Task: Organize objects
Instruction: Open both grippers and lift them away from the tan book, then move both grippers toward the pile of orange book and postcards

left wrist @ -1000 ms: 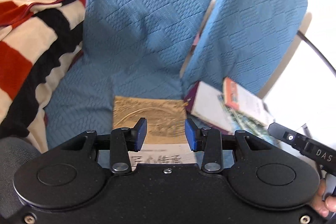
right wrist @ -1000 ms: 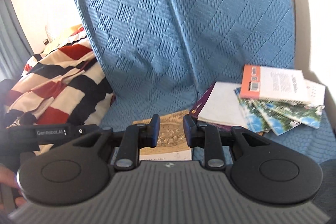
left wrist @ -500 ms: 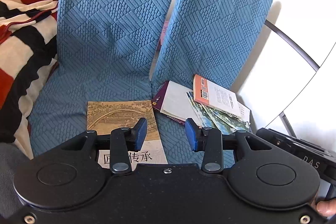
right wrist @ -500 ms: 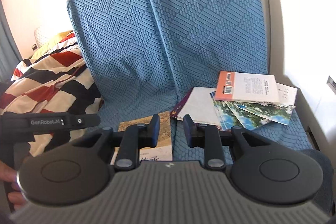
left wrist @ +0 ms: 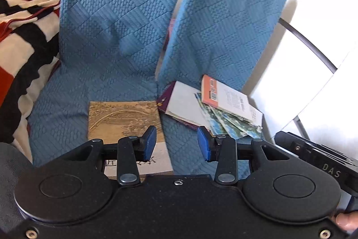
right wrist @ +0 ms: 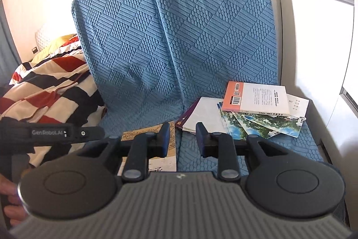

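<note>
progress: judged barely begun; nothing is gathered into one stack yet.
left gripper [left wrist: 176, 143]: released, holding nothing, hovering over the sofa's front edge.
right gripper [right wrist: 182, 139]: released, holding nothing, above the seat seam.
tan book [left wrist: 125, 120]: lies flat and alone on the left seat cushion, near the front edge.
loose pile [right wrist: 243, 113]: on the right cushion, an orange-spined book [right wrist: 255, 96] on fanned picture booklets and a purple-edged book.
sofa [right wrist: 179, 37]: blue cover.
containers: none visible.
left to do: probably squaring the pile and adding the tan book.
</note>
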`<state>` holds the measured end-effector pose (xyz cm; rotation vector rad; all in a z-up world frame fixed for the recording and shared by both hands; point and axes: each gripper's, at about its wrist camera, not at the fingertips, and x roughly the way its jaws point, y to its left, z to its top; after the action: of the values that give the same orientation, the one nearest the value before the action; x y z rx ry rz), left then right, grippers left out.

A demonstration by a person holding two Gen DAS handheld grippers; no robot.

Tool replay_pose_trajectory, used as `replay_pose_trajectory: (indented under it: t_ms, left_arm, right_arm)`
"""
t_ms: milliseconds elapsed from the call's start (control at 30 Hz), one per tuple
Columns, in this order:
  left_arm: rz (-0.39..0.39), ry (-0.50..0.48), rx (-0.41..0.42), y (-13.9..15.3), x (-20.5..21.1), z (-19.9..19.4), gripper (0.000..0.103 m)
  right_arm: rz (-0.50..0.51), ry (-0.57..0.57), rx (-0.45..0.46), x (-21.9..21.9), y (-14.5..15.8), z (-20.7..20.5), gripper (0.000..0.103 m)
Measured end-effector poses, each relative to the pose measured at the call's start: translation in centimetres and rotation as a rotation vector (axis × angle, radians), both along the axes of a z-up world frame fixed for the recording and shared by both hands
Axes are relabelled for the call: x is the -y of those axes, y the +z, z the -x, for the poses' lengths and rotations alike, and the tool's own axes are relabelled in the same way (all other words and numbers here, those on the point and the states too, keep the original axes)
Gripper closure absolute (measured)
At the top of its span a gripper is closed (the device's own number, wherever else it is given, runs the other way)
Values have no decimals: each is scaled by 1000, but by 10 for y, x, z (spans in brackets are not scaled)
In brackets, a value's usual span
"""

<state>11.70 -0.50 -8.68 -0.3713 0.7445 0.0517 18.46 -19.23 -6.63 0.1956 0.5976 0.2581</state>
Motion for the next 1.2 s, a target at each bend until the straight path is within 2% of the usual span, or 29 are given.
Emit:
replay_pose_trajectory:
  t_ms: [200, 300, 633, 867, 1200]
  left_arm:
    - [-14, -14, 10, 5, 19, -2, 64]
    - [18, -28, 4, 5, 26, -6, 64]
    - [4, -87, 21, 9, 56, -27, 63]
    - [17, -88, 71, 14, 65, -35, 62]
    - [4, -129, 60, 9, 83, -49, 62]
  right_arm:
    - [8, 2, -3, 10, 2, 7, 74]
    - [2, 0, -8, 17, 1, 8, 74]
    - [13, -47, -6, 41, 2, 1, 74]
    - [16, -80, -15, 55, -1, -5, 74]
    - [11, -111, -30, 74, -9, -8, 74]
